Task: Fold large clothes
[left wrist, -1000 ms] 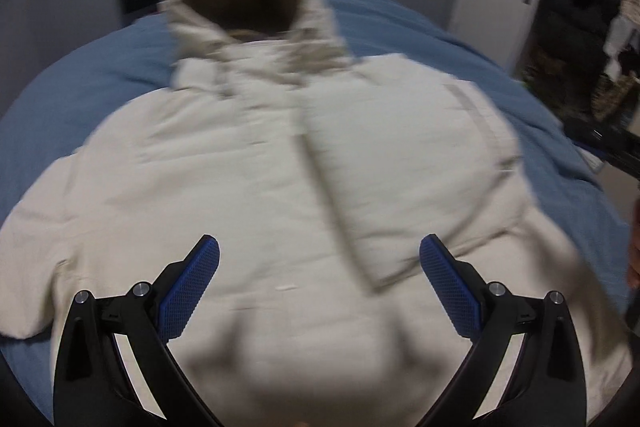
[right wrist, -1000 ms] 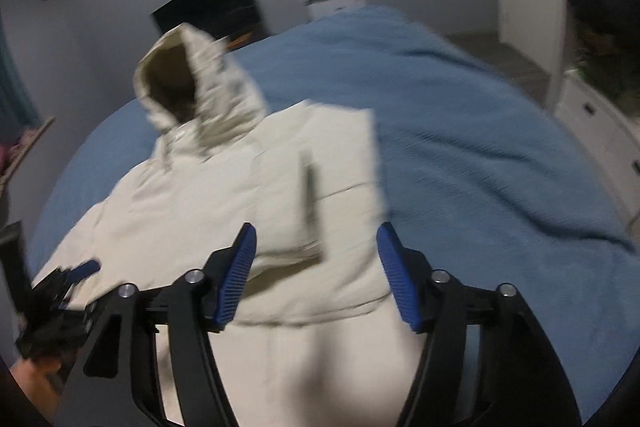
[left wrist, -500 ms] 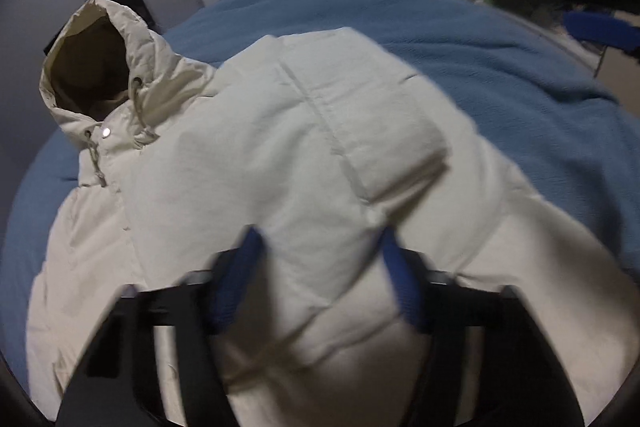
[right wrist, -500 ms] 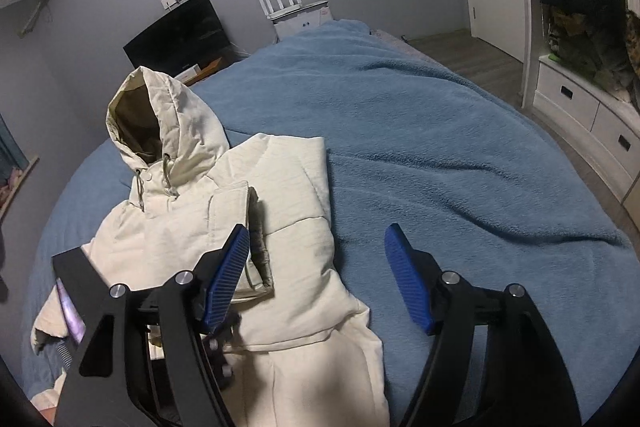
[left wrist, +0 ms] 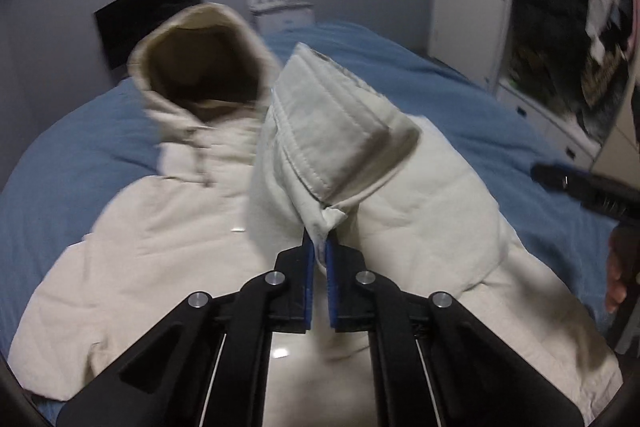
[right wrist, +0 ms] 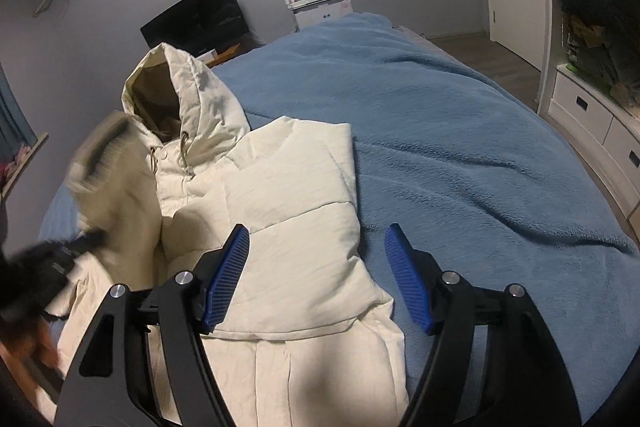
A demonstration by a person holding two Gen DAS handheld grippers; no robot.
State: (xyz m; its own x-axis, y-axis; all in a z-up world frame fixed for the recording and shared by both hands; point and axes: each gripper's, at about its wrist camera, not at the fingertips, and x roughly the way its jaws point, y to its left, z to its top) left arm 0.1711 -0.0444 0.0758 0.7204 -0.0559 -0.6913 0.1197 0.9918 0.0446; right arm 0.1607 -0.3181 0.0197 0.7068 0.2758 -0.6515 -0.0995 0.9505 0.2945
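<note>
- While the cream hooded jacket point(right wrist: 288, 211) lies spread on the blue bed point(right wrist: 460, 163), hood point(left wrist: 200, 67) toward the far wall, one side is already folded inward over the body.
- The sleeve cuff point(left wrist: 336, 143) is raised above the jacket front, pinched at its corner by the left tool point(left wrist: 319, 247), whose blue pads are closed together on the fabric.
- The right tool point(right wrist: 320, 275) hovers over the jacket's lower edge with its pads well apart, holding nothing.
- Risk: the left grip takes only a thin corner of the cuff. A quick pull may let the padded fabric slip free, and the sleeve would drop unfolded.
- Risk: lifting the sleeve could drag the folded side panel out of line, since nothing pins it down.
- Risk: the bulky hood may tip sideways and spoil the fold line.
- Writing: no brand or label is legible. The white router point(right wrist: 316, 1) and the dark screen point(right wrist: 200, 23) by the wall show no readable text.
</note>
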